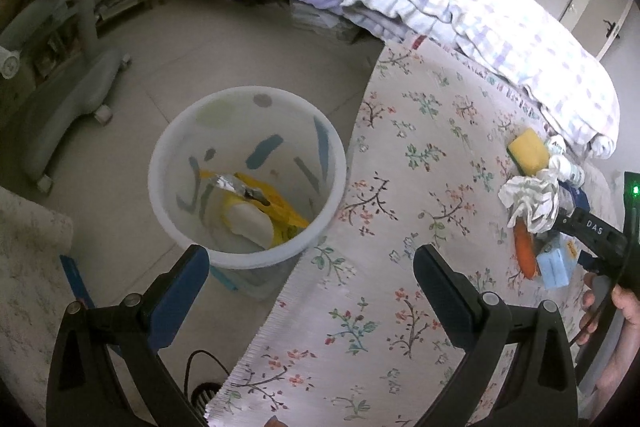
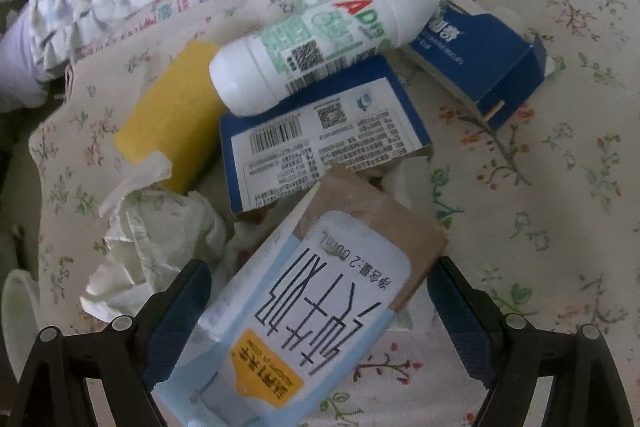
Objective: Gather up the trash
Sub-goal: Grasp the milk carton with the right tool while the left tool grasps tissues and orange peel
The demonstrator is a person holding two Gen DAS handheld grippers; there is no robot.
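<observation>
Both tools stood wide and empty: my right gripper (image 2: 320,311) straddled the milk carton (image 2: 296,311) to lift it, my left gripper (image 1: 312,291) waiting beside the bin (image 1: 168,155).

Glossy plastic bottle (image 2: 320,43), crumpled paper tissue (image 2: 160,243)

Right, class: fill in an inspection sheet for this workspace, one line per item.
Surface: floral bedsheet, rumpled.
Job's things: white bin on the floor beside the bed, wrappers inside; milk carton, two white bottles, blue boxes, crumpled tissue on the sheet.
Clutter: yellow sponge, orange item, checked quilt.
Grippers: left gripper open, empty; right gripper open, fingers either side of the carton, not pressing.
Cables: black cable below the left gripper.
Surroundings: chair base, shelf, wardrobe.
</observation>
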